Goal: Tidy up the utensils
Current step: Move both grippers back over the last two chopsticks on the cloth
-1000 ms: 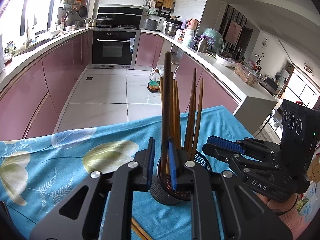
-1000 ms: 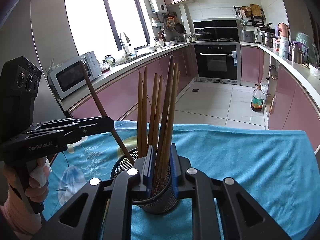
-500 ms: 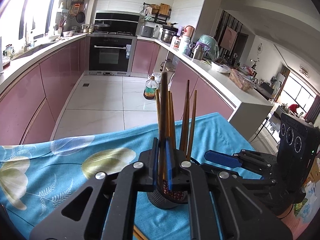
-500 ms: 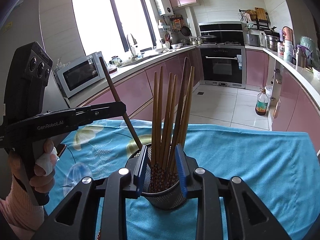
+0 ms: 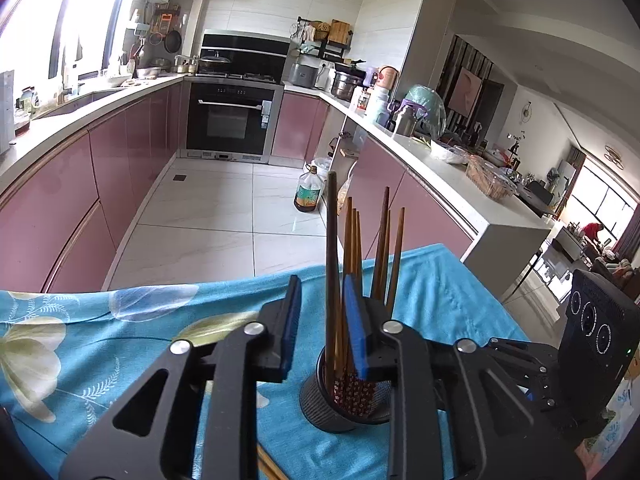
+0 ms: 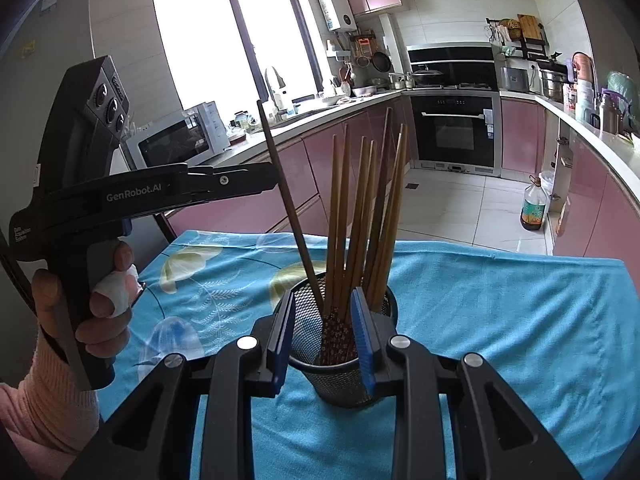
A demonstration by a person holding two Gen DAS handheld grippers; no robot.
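Left gripper [image 5: 320,322], left wrist view: black two-finger tool w/ blue pads, jaws opening. The long dark-brown wooden chopstick [image 5: 331,256] stands in the gap betw. the pads, and neither pad presses on it, so it reads as released. Its lower end sits inside the black wire-mesh cylindrical holder [image 5: 345,400], which stands upright on the turquoise floral tablecloth [image 5: 120,332]. The bundle of lighter brown wooden chopsticks [image 5: 376,256] w/ patterned red tips also stands in the holder. Two loose chopstick ends [image 5: 269,467] show at the bottom edge, lying on the cloth under the tool. Right gripper [image 5: 532,384] enters at lower right, its jaw state unclear from here.

Right wrist view: right gripper [image 6: 323,330], same build, jaws parted and straddling the near rim of the holder [image 6: 344,376]; nothing is clamped, as the pads [image 6: 362,332] stand clear of the sticks. The dark chopstick [image 6: 288,200] leans left, apart from the upright bundle [image 6: 360,216]. The left gripper [image 6: 240,176] is held by a hand [image 6: 92,292] w/ a bandaged finger.

Progress (judgement): most chopsticks are already in the holder; the loose ends on the cloth suggest at least a pair is left to collect.

Writing: "GenRobot.AI" on the left tool's side; small white text nr. its handle is illegible.
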